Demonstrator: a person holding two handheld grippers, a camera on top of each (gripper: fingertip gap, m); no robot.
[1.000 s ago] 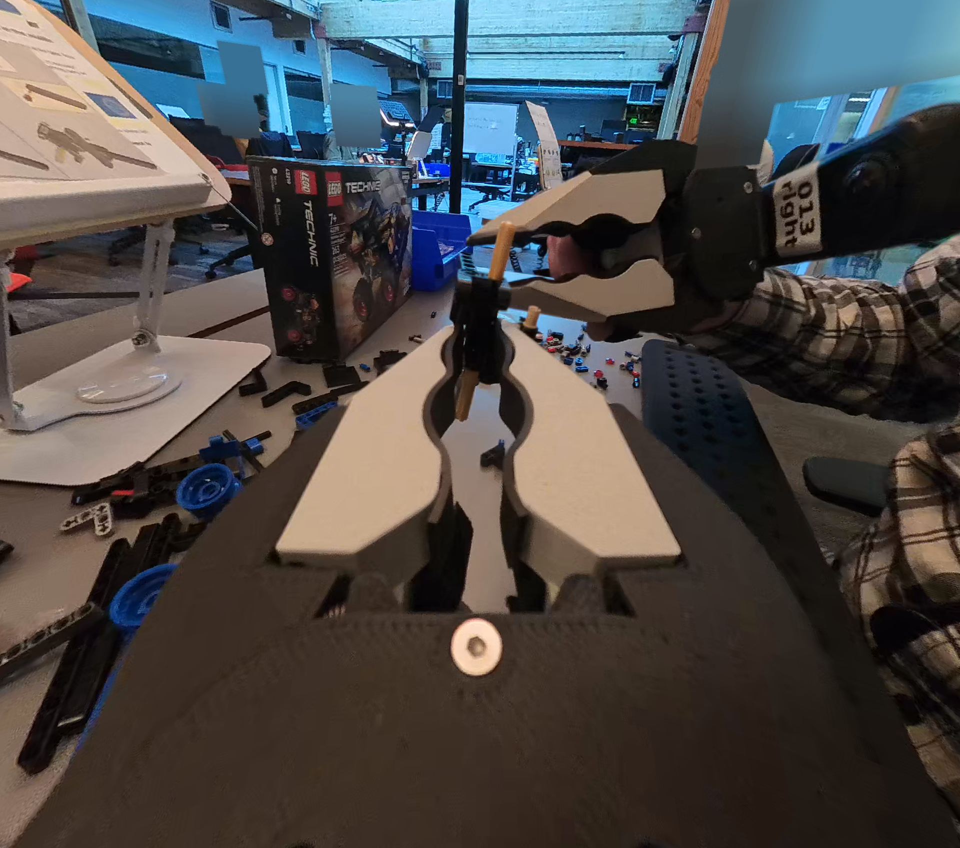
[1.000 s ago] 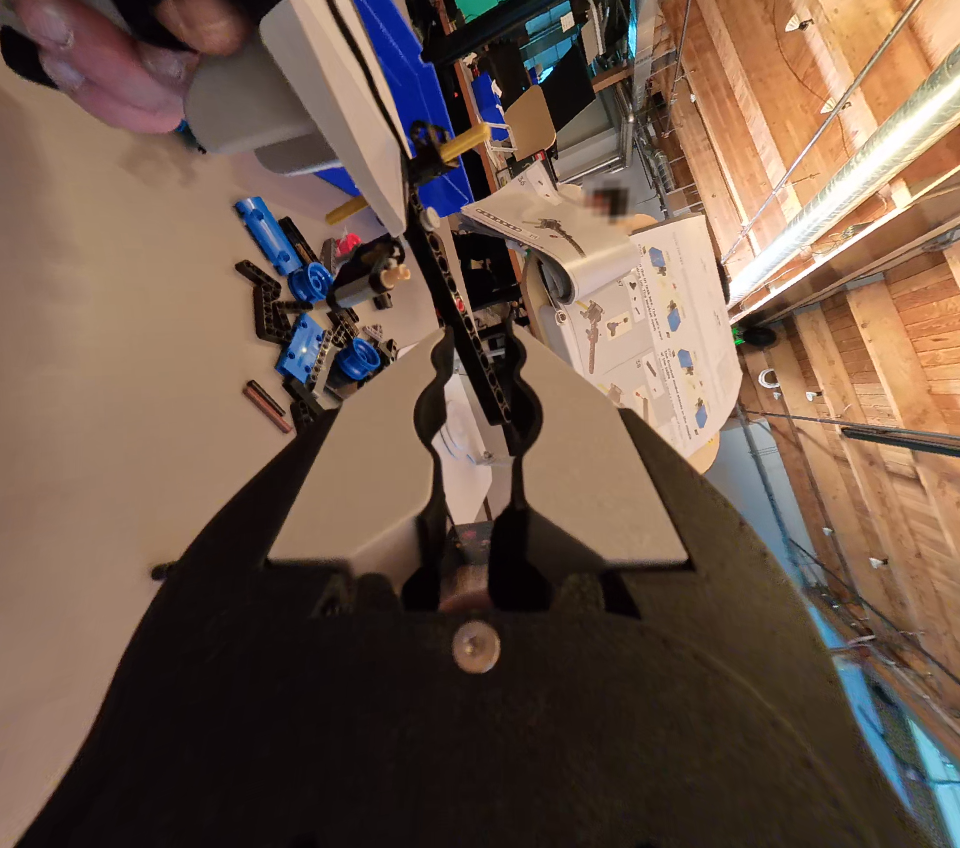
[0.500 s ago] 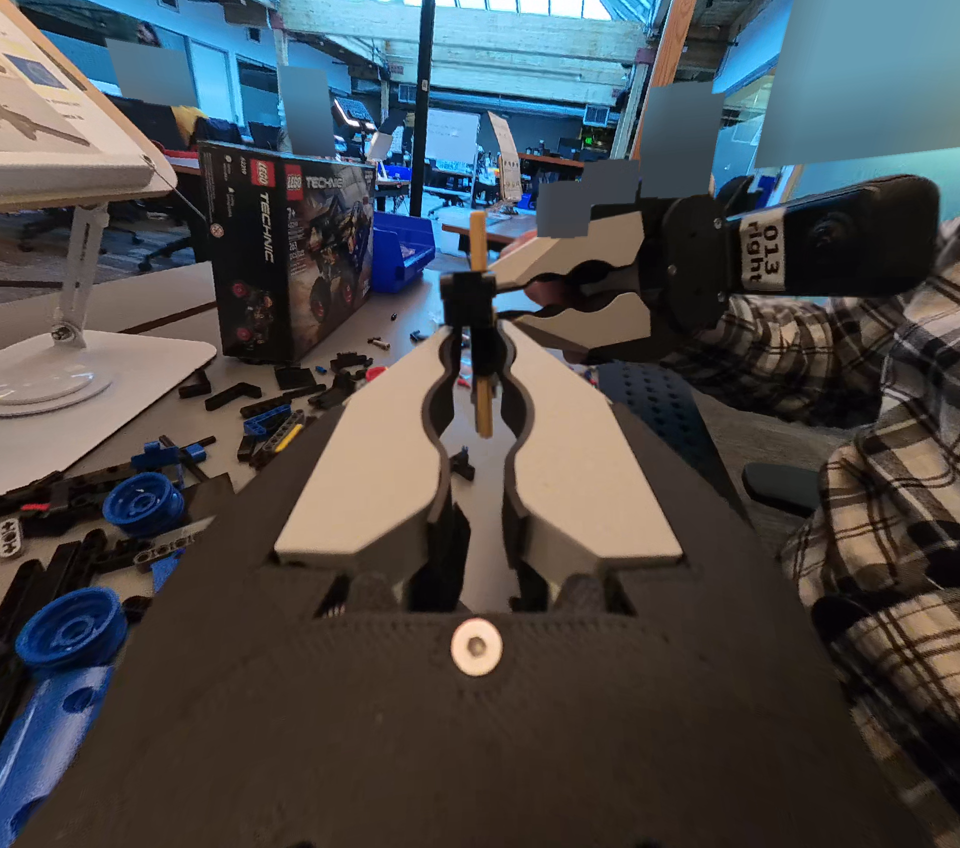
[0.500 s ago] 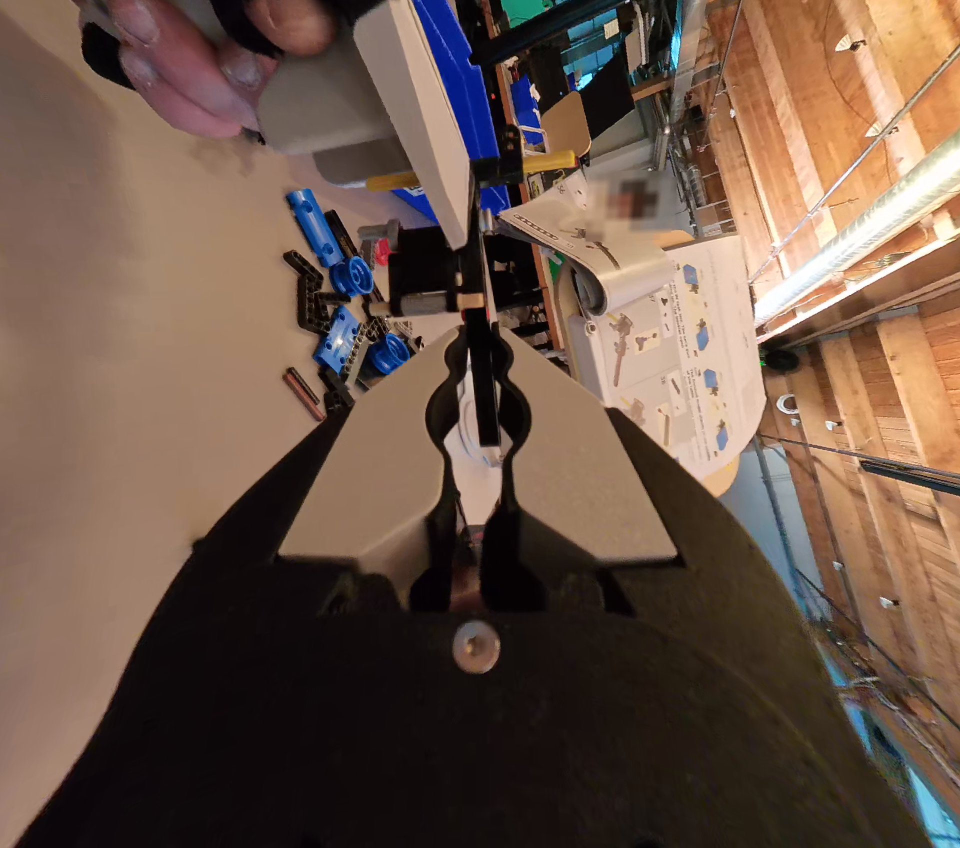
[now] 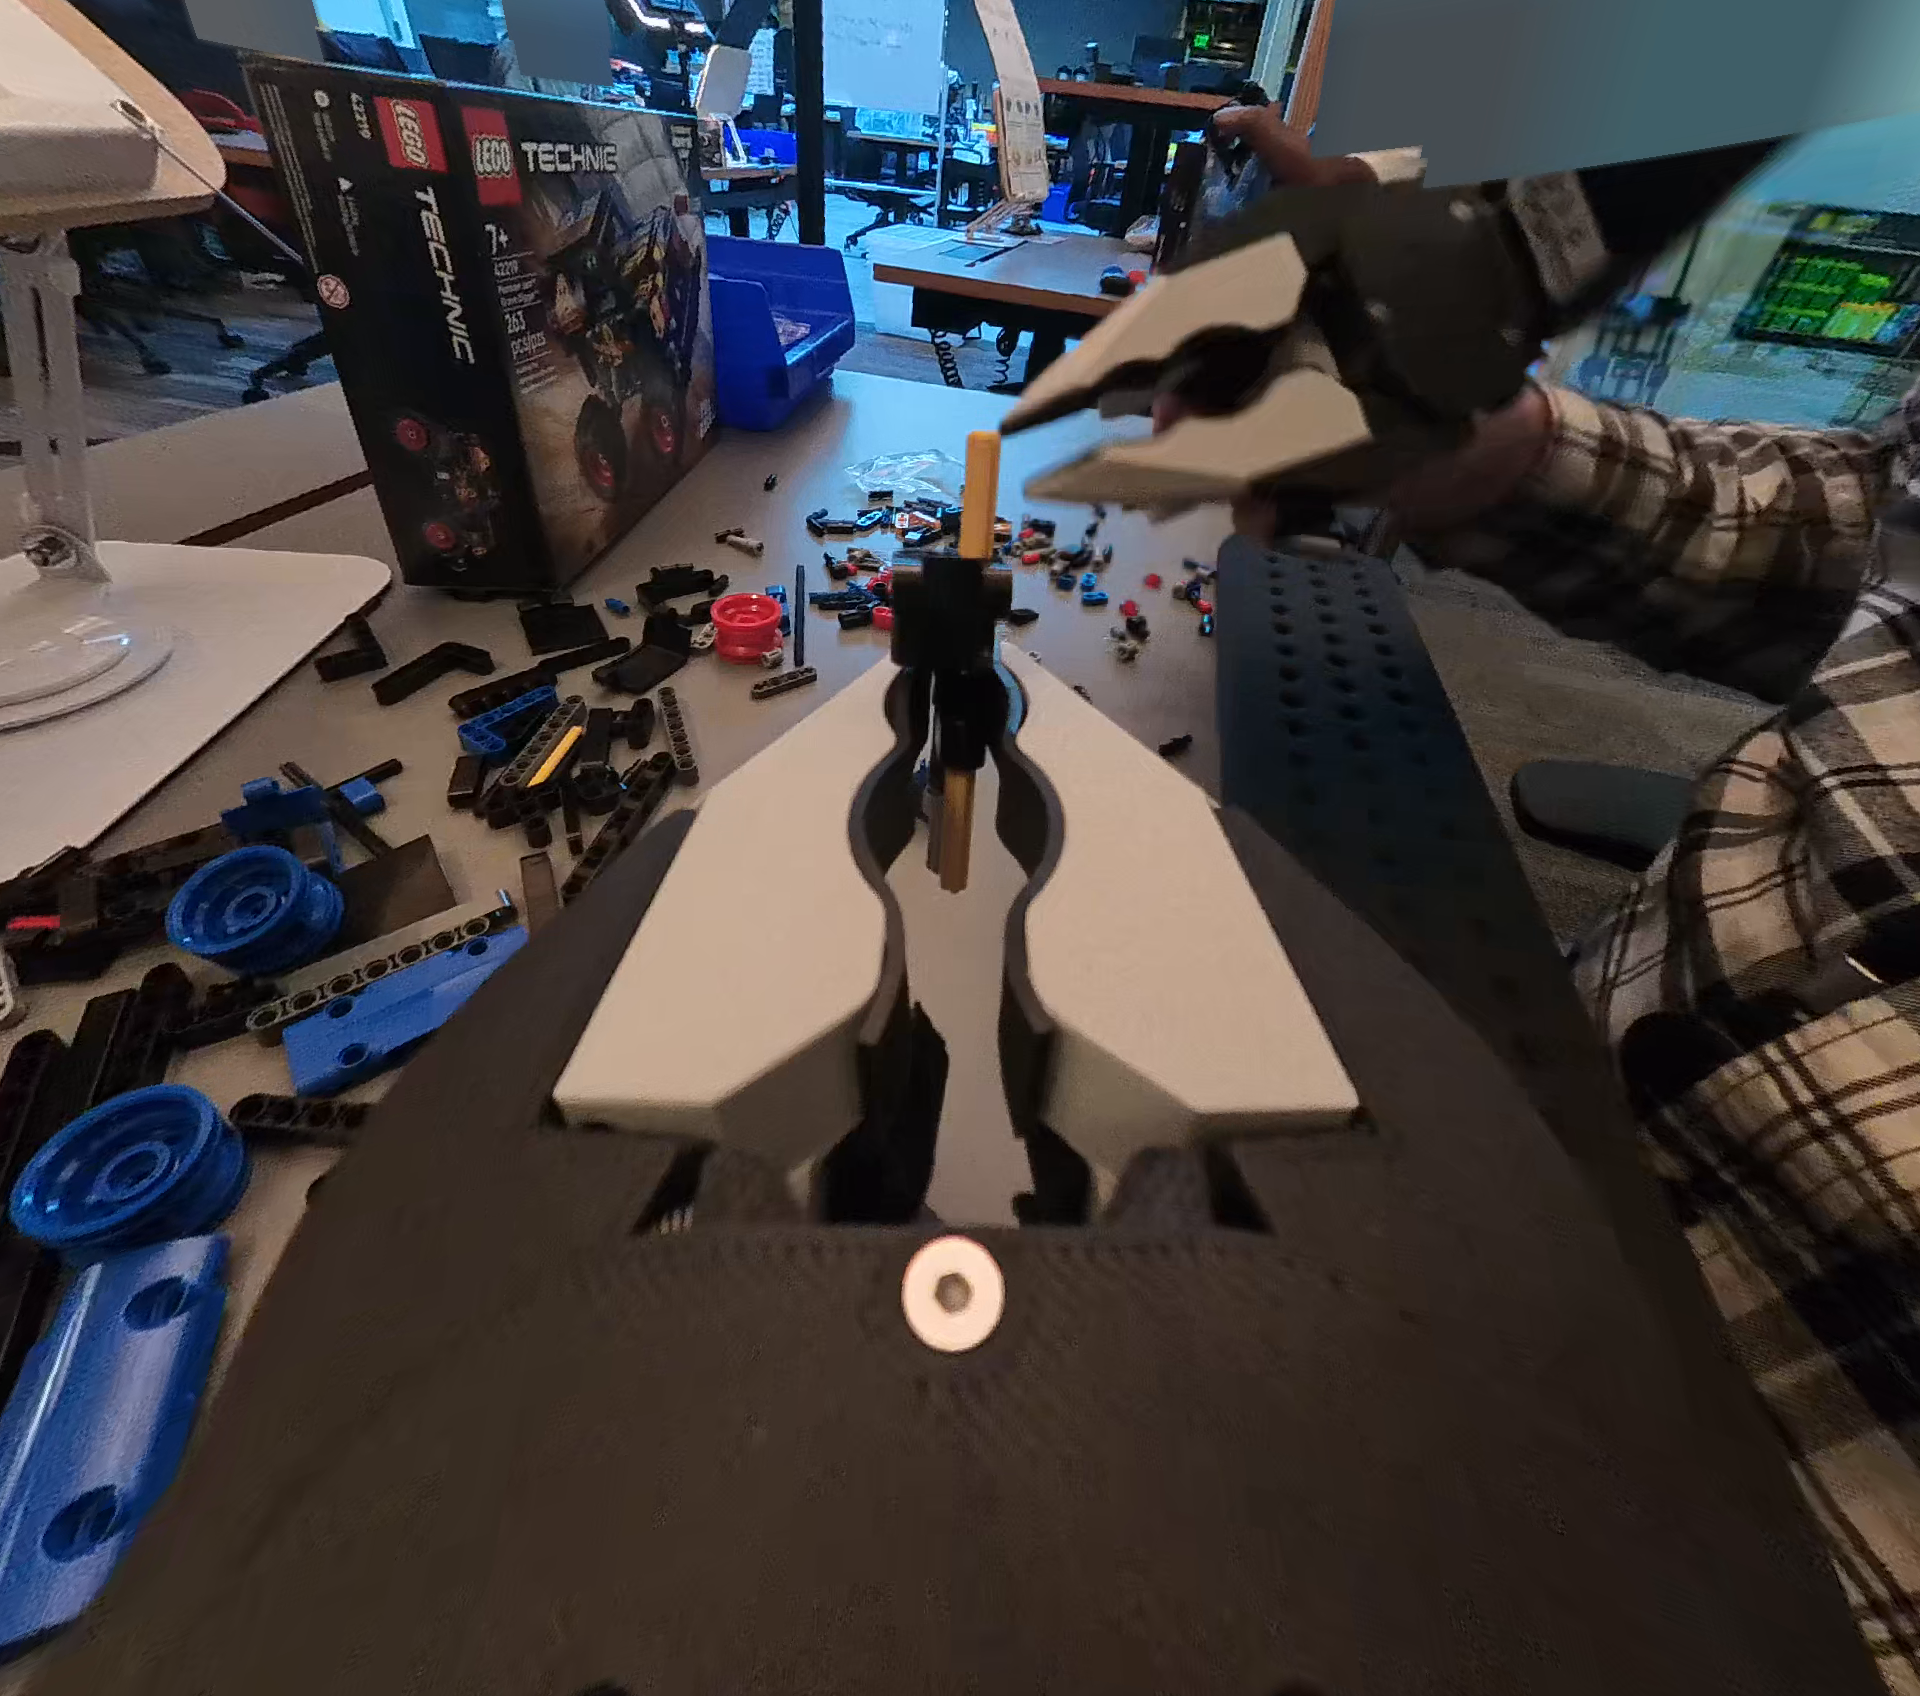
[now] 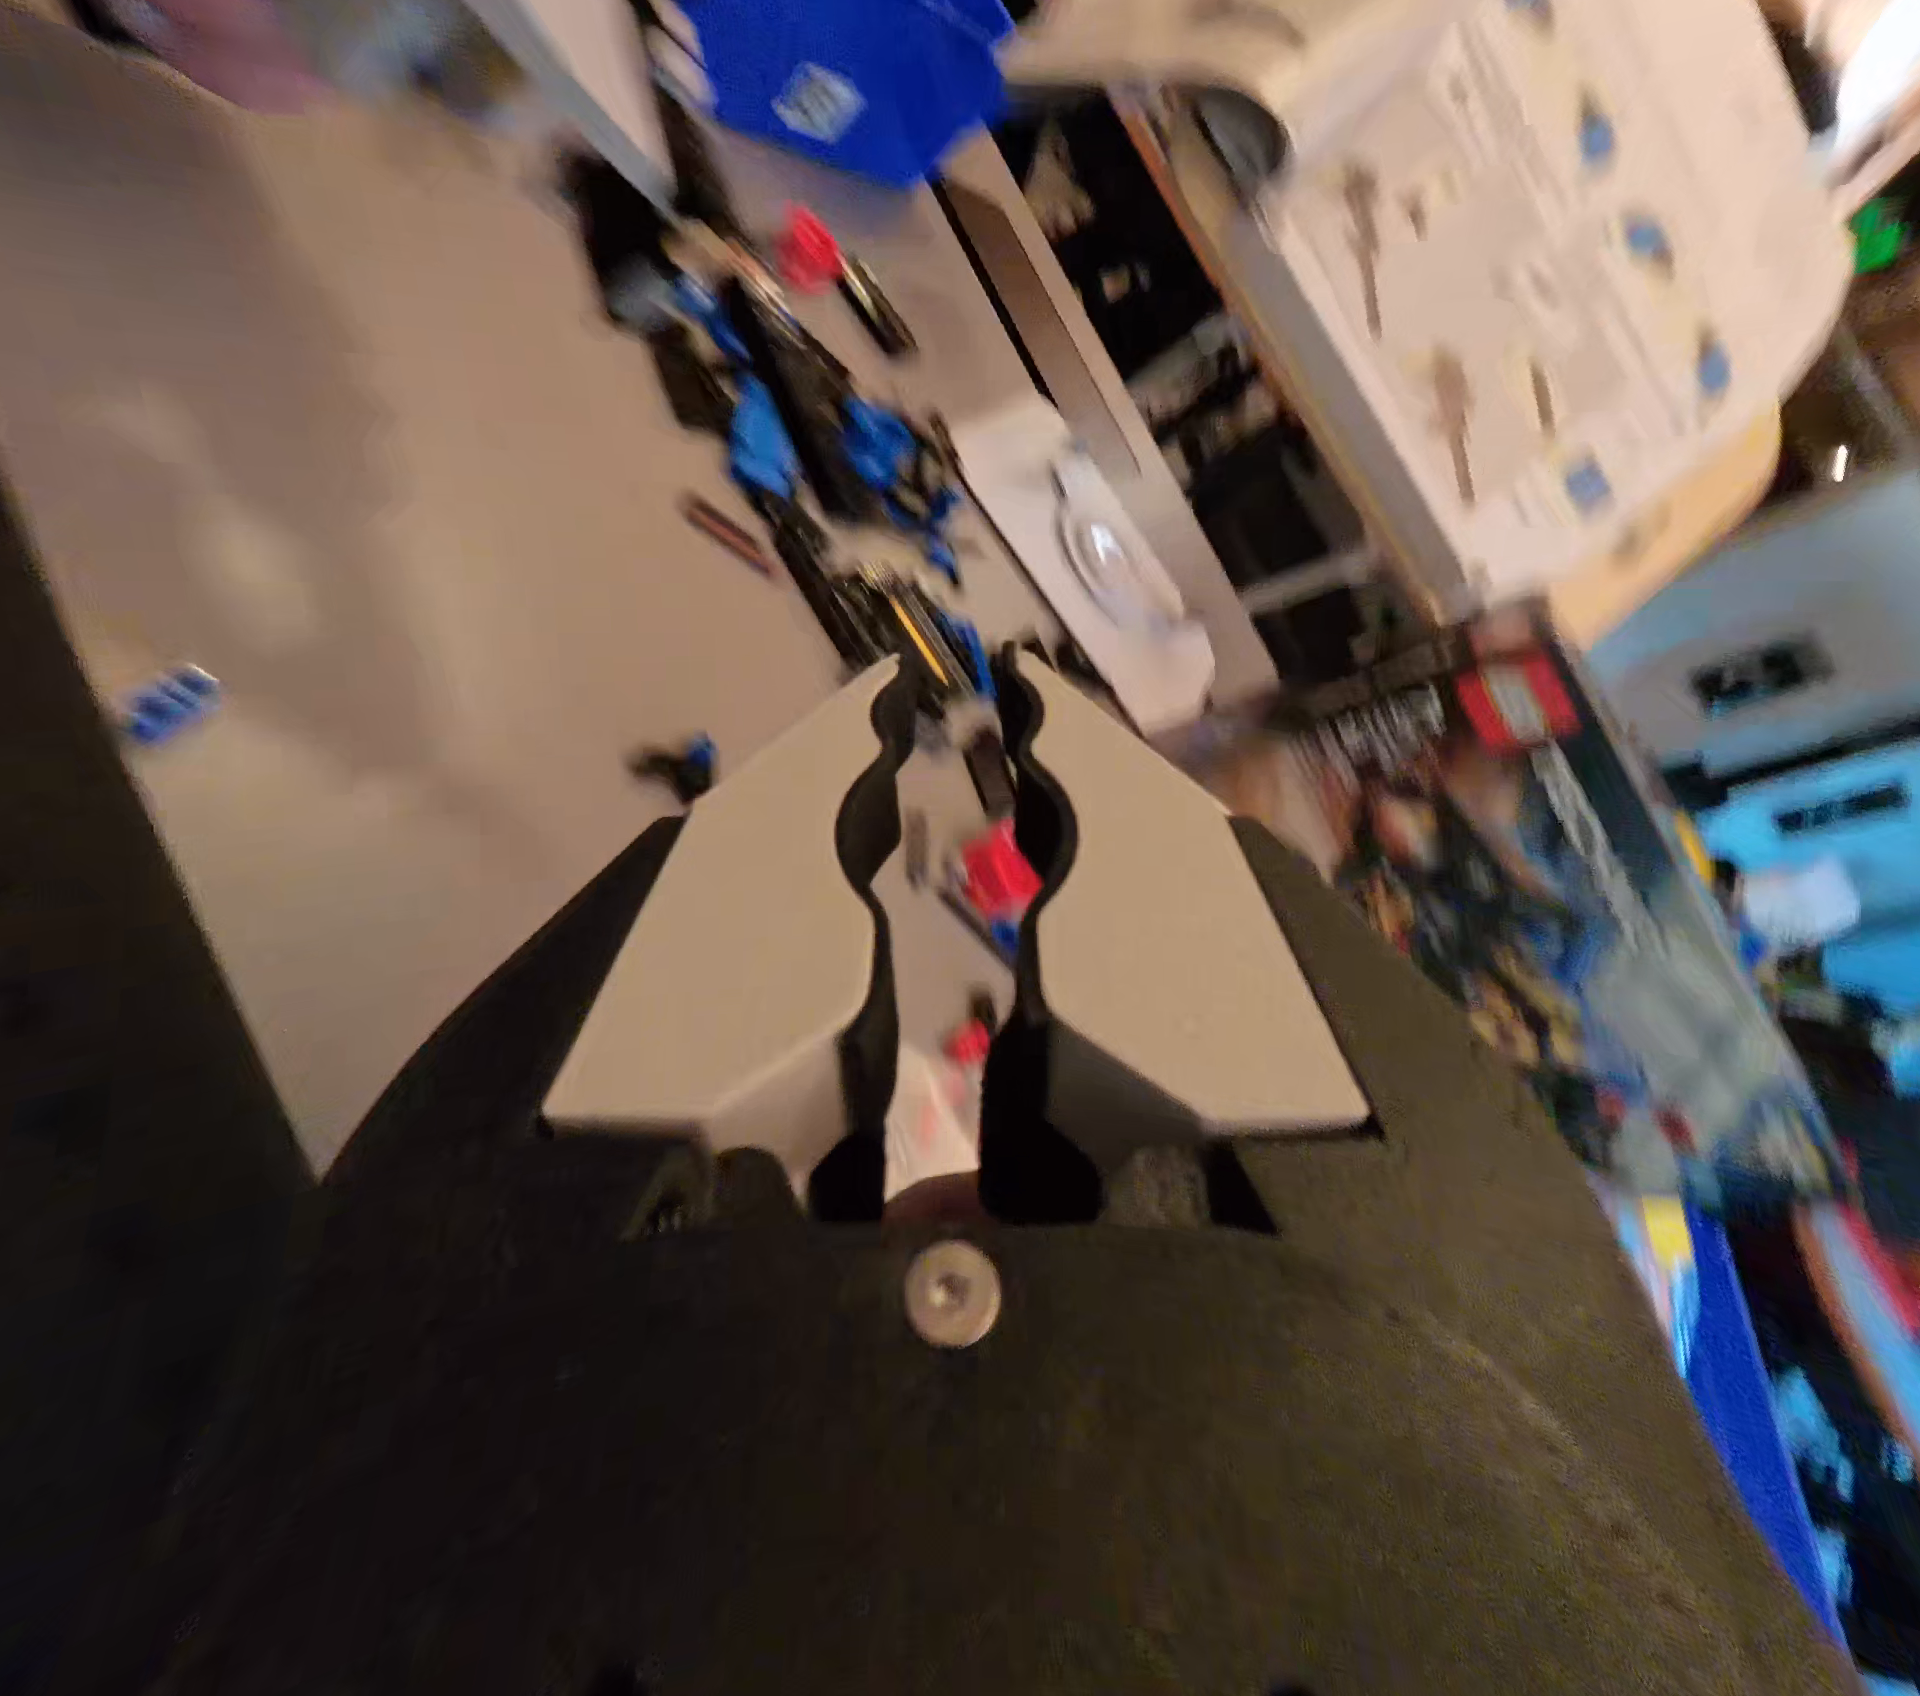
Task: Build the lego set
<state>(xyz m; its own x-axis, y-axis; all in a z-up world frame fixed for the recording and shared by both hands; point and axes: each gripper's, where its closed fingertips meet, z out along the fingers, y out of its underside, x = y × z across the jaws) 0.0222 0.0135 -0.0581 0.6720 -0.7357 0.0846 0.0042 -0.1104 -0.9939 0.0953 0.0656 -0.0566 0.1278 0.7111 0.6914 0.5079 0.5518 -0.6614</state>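
Two grippers show. The left gripper (image 5: 951, 690) has its fingers closed on a small black lego assembly (image 5: 951, 618) with a tan axle (image 5: 977, 493) standing upright through it, held above the counter (image 5: 260, 483). The right gripper (image 5: 1023, 457) hovers just beside the axle's top, fingers slightly parted and empty. Loose lego pieces (image 5: 561, 742) lie scattered before the set's box (image 5: 499, 316).

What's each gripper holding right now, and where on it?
Left gripper clamps the black piece on the tan axle. Right gripper is open, holding nothing.
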